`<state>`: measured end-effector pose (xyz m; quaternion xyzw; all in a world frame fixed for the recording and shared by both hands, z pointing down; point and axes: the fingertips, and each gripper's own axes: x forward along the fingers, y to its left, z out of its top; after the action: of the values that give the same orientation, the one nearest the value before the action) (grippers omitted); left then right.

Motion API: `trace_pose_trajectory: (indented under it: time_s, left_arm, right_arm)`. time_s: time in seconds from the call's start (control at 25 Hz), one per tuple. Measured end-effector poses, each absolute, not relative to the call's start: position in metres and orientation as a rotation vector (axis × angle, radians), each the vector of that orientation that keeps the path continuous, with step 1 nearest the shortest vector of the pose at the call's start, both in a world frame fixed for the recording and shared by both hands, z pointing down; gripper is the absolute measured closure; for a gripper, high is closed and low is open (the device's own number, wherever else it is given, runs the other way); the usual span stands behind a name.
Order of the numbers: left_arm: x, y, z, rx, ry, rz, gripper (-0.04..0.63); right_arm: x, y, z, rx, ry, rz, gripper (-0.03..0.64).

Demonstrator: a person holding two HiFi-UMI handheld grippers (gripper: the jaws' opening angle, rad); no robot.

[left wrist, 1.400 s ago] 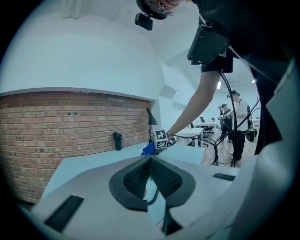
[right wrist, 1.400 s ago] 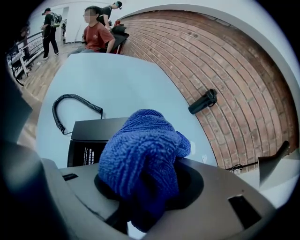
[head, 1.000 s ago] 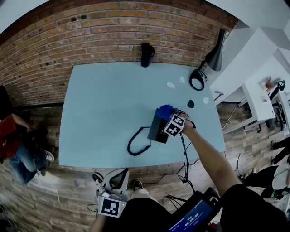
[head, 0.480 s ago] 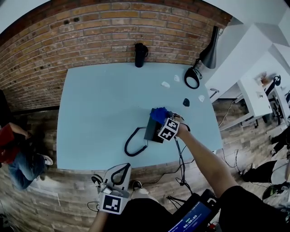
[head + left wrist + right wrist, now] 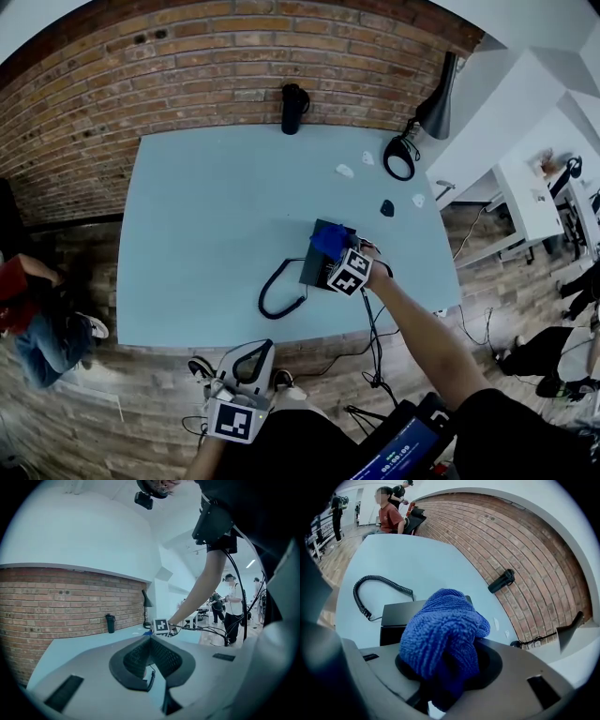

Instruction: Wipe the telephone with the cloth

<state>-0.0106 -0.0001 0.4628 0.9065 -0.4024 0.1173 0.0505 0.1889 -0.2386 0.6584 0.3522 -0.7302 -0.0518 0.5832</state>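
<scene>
Off the near edge of the table, low on my left, I have the left gripper held away from everything. Its jaws are pressed together with nothing between them. Far ahead of those jaws its own camera picks out the brick wall and a dark bottle standing at the table's back edge.

Moving right across the tabletop, the coiled cord lies in a loop to the left of the right jaws and runs into the telephone. The telephone is a dark, flat-topped box lying on the table directly beneath and ahead of those jaws.

My right gripper is clamped on the blue cloth. The cloth is bunched into a thick wad that bulges out past the jaws and hides their tips. From the head view the wad sits over the telephone's far right corner. I cannot tell from any view whether the cloth is pressing on the casing or hanging just above it.

Beyond and right of the right jaws, a small dark object and a few white scraps lie on the table. A black lamp stands at the far right corner.
</scene>
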Motion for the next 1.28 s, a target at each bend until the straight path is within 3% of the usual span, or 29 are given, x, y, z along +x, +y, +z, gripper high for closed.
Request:
trace_pose_trajectory:
  time_s: [1.28]
  left_arm:
    - [-0.007, 0.007, 0.469, 2.784, -1.192, 0.386, 0.583]
  right_arm:
    - [0.136, -0.135, 0.712, 0.704, -1.8, -0.056, 0.426]
